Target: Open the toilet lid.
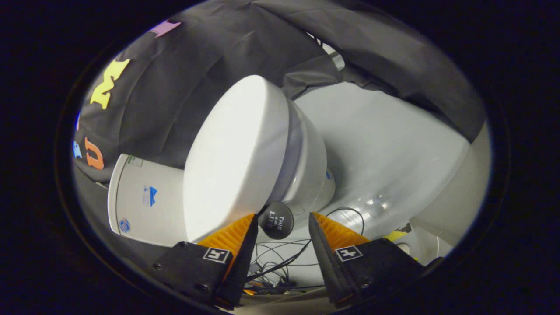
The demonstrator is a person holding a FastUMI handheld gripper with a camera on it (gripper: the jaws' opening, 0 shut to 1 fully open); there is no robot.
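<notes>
Claw [282, 223] fingers spread, nothing gripped; toilet lid [232, 162] just ahead, closed.

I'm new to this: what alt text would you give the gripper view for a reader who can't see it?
A white toilet with its lid closed lies just ahead of the hand-held gripper, whose fingers stand open with a round dark tab at the lid's front edge between them. Loose cables lie below on the pale floor.

Open gap btwn fingers [282, 227]; lid [232, 162] just ahead.
</notes>
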